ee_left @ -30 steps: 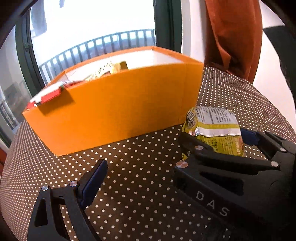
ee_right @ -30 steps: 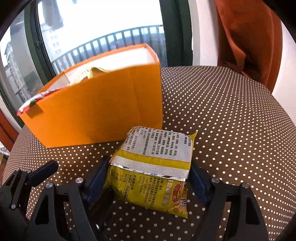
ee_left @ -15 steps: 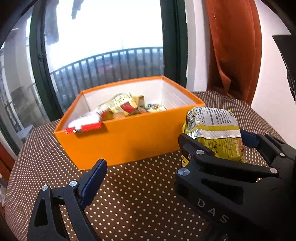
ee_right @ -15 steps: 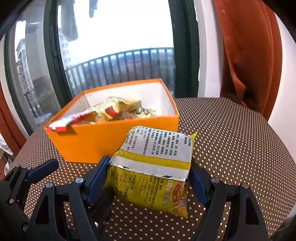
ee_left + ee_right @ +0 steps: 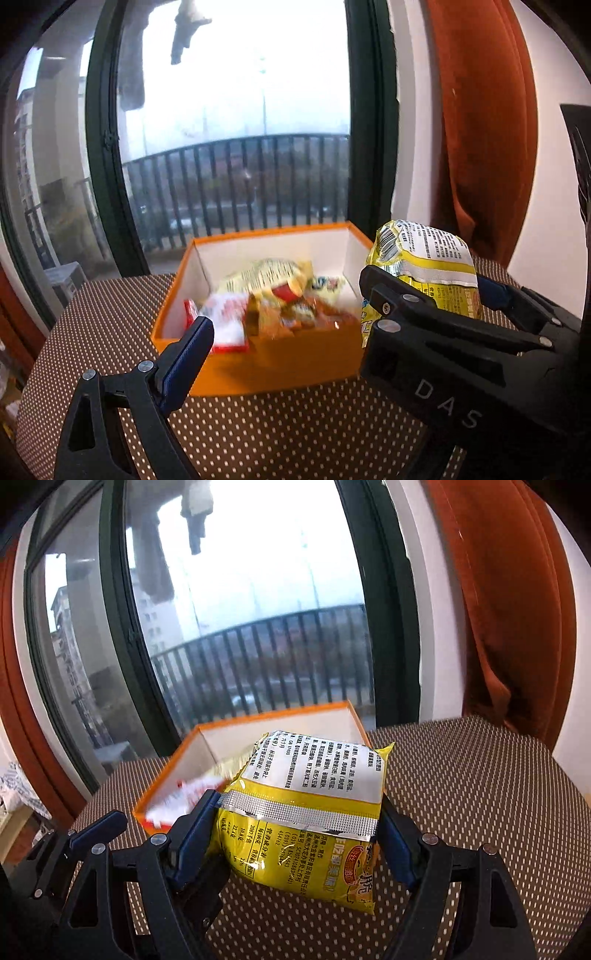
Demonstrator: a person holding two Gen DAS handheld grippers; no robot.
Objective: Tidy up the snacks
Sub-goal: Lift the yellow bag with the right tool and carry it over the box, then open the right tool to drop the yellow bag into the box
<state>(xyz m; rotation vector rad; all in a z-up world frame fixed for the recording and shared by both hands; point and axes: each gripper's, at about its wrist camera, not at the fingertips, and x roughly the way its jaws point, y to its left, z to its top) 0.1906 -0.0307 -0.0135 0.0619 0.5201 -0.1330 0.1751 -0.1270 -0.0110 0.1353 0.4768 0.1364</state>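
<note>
Clearly right gripper (image 5: 295,834) clamps yellow packet (image 5: 310,797) (printed back up).

A lived-in room of a flat, high above the street.

A tall dark-framed window (image 5: 236,635) looks onto a railed balcony (image 5: 236,184) with clothes hanging (image 5: 195,513) and apartment blocks (image 5: 70,635) beyond; a rust-orange velvet curtain (image 5: 517,609) hangs by a white wall, and a brown white-dotted cloth covers the surface (image 5: 480,782).
</note>
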